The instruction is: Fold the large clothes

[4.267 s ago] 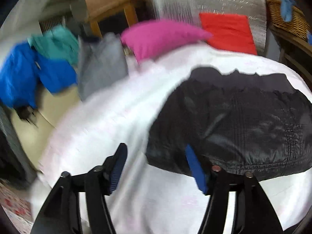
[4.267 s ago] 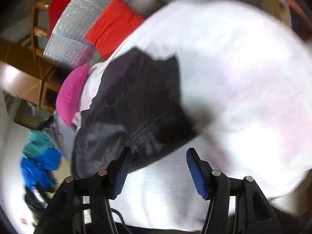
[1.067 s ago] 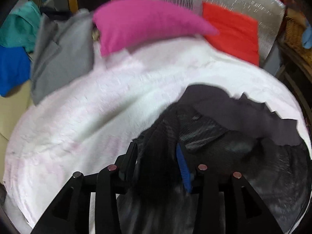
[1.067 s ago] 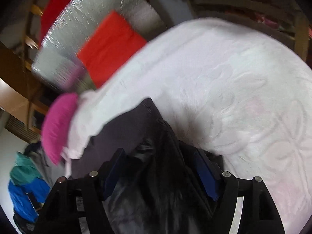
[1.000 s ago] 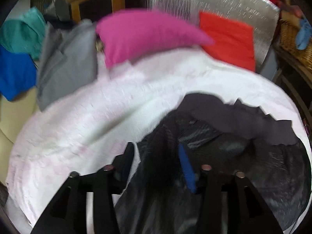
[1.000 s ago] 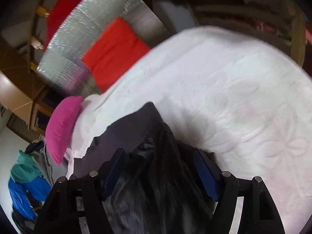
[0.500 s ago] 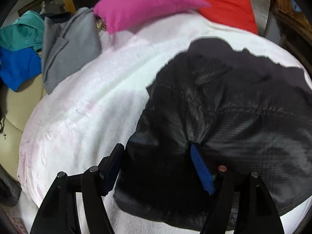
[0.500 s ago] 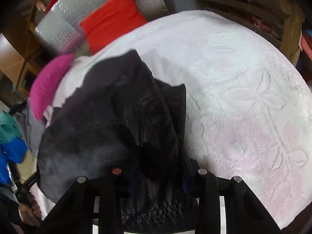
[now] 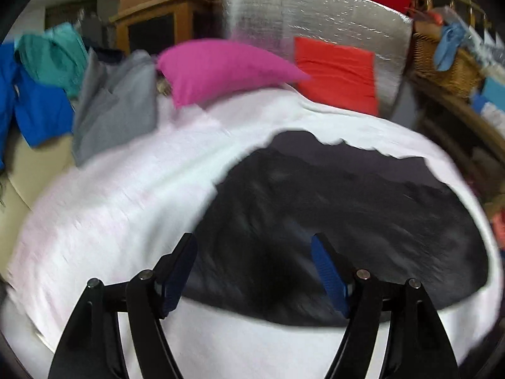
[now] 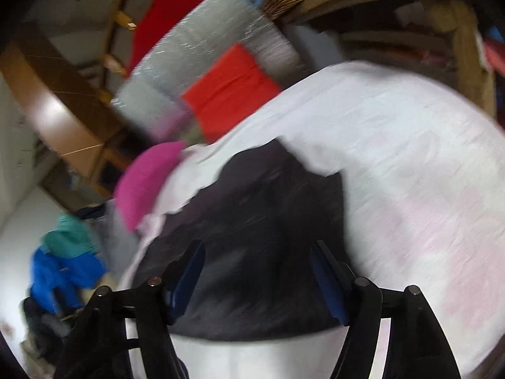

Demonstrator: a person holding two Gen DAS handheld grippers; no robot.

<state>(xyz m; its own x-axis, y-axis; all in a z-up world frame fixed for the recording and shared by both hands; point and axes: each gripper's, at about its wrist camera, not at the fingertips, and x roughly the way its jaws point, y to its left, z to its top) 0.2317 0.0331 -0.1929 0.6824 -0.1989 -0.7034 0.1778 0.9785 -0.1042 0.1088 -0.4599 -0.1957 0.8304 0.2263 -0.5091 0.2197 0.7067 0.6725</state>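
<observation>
A black garment [image 9: 331, 208] is seen spread on a white bedspread [image 9: 126, 195] that covers the bed; in the left wrist view it lies toward the right half of the bed, with a paler dark-grey strip along its far edge. Both views are blurred by motion, so the fabric's finer detail cannot be made out.

The left hand-held gripper [image 9: 252, 268] is held wide apart above the near edge of the garment. Its blue pads [image 9: 328, 271] are not pressed on the cloth, and nothing is gripped between them.

The right hand-held gripper [image 10: 257, 274] is shown with its jaws opening. The black garment [image 10: 268, 221] is seen between and beyond the two fingers, but the pads stand clear of it.

At the head of the bed a pink pillow [image 9: 221, 69] is laid, with a red cushion [image 9: 337, 75] just beside it, propped against a silver foil panel [image 9: 315, 22]. To the left of the pillow a grey garment [image 9: 113, 104] is draped, and farther left a blue garment [image 9: 34, 110] and a teal garment [image 9: 53, 60] are piled. A wicker basket [image 9: 448, 66] is seen at the far right, on a wooden shelf.
</observation>
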